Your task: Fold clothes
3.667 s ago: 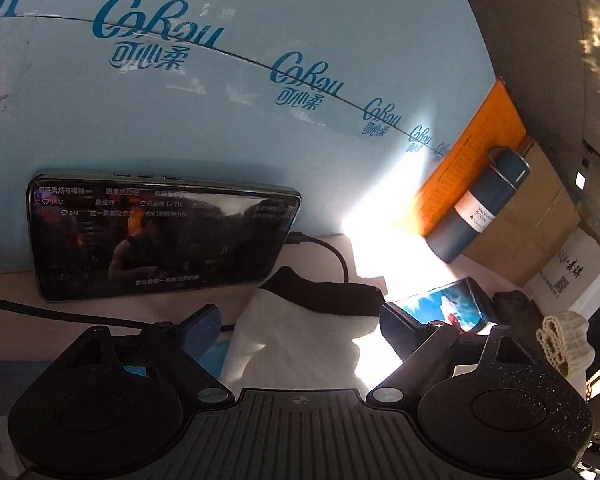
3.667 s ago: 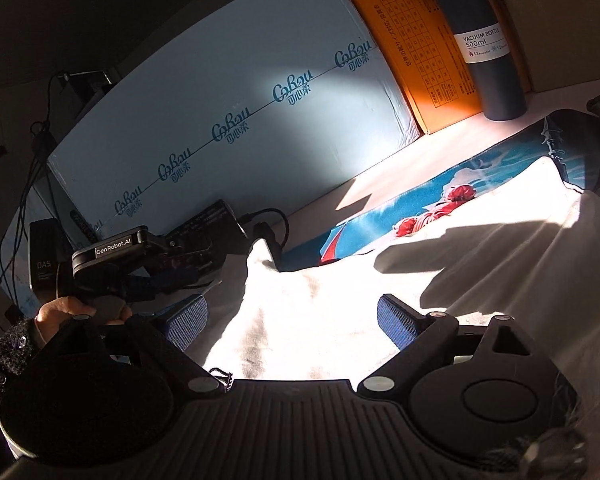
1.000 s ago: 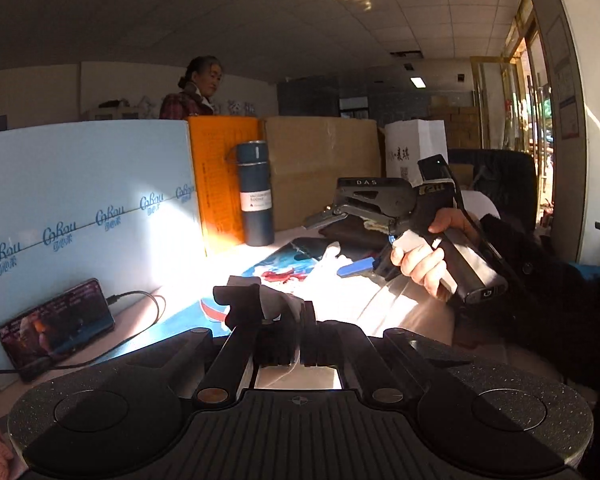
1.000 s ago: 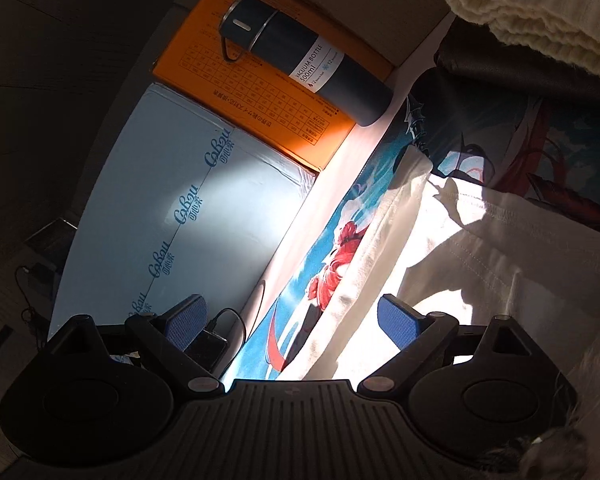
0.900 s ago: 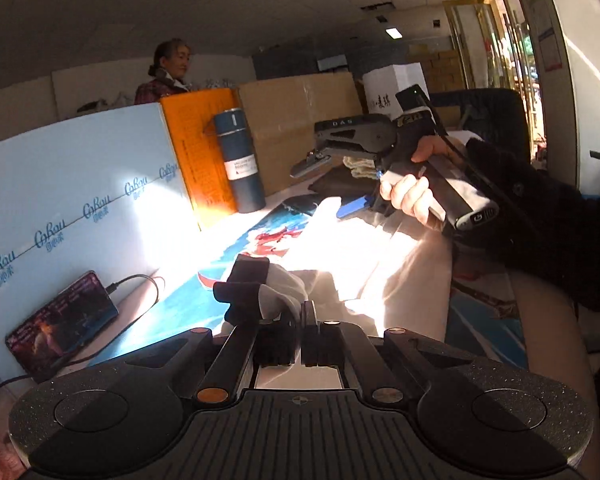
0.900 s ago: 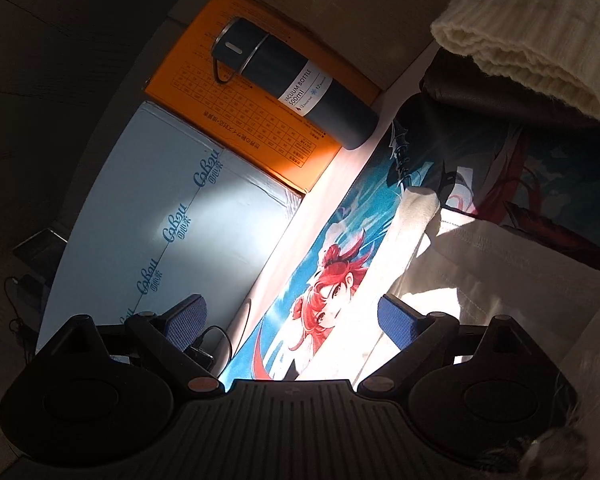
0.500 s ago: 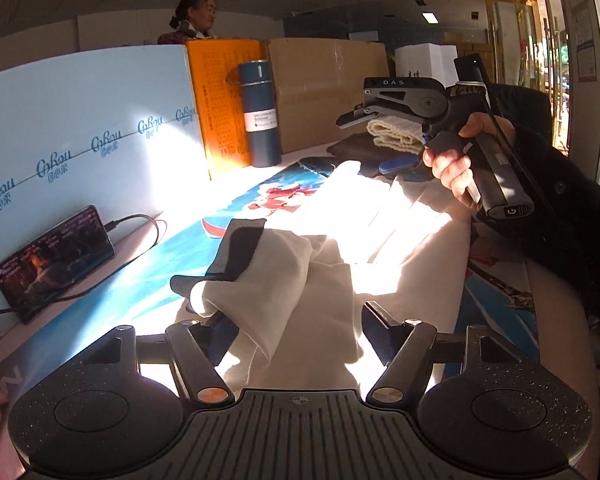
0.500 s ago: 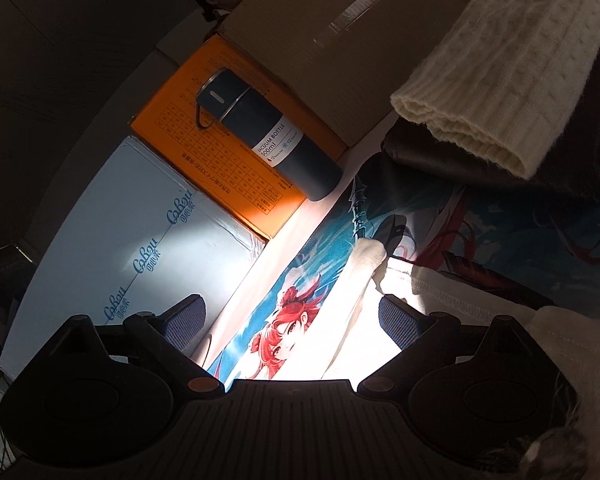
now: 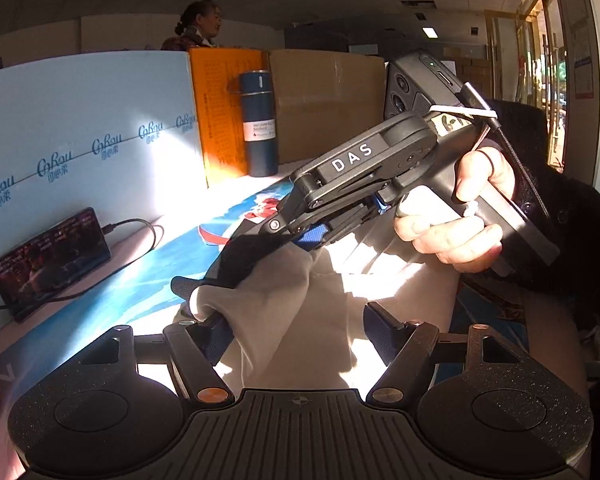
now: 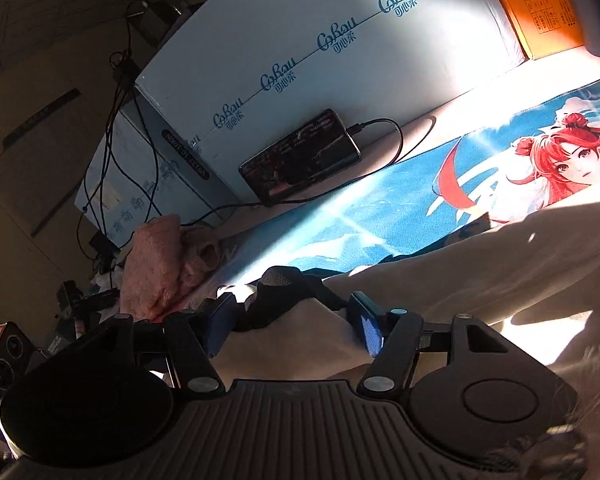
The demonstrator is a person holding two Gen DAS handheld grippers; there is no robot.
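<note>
Clearly we are early: our cream cotton garment with a black ribbed collar [image 9: 300, 312] lies bunched on the blue printed desk mat [image 10: 372, 208]. Left gripper [image 9: 300, 332] and right gripper [image 10: 296, 320] both gape around it, unclamped; neat folds remain.

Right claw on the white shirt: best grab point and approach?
Take the black collar: it stands up in a bunched ridge between the open right claw fingers, thicker than the flat white shirt body. Come in low from the near edge, along the mat, and close across the ridge. The left claw is open.
</note>
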